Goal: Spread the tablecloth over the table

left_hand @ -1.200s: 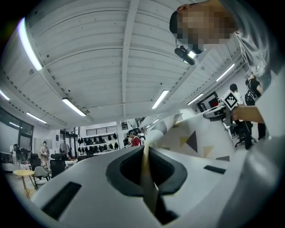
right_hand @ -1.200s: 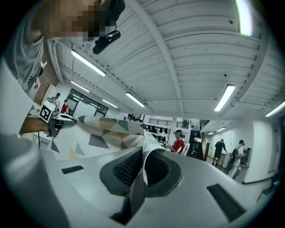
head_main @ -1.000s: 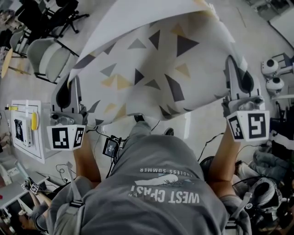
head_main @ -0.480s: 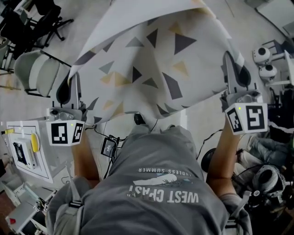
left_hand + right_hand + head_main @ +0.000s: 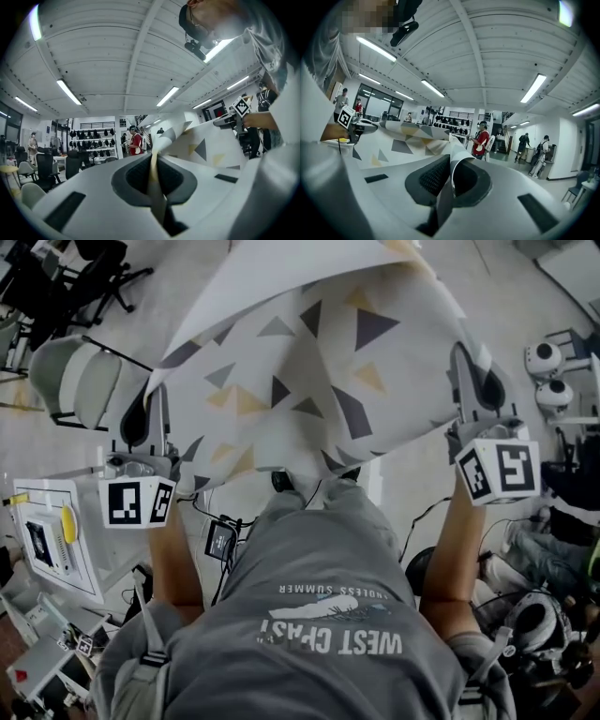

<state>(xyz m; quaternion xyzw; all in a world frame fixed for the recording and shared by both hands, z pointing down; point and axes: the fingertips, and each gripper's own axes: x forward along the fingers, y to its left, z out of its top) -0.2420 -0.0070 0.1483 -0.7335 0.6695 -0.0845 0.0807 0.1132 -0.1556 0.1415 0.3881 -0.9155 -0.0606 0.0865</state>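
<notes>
1. White cloth with grey and yellow triangles, the tablecloth point(image 5: 309, 381), hangs in the air in front of the person. Its far end is cut off at the top of the head view. What lies under it is hidden.
2. Count them: one tablecloth, two hand-held grippers, and one marker cube point(image 5: 136, 502) on each.
3. The left hand-held gripper point(image 5: 148, 413) is pressed together and pinches the cloth's left edge. The right hand-held gripper point(image 5: 472, 371) pinches the right edge the same way.
4. Only the gripper views show the thin cloth squeezed between the jaws, the long ceiling lights point(image 5: 68, 91) and a person in a red top point(image 5: 136, 143).
5. Only the head view shows the floor point(image 5: 187, 277) and a grey chair point(image 5: 80, 381).
</notes>
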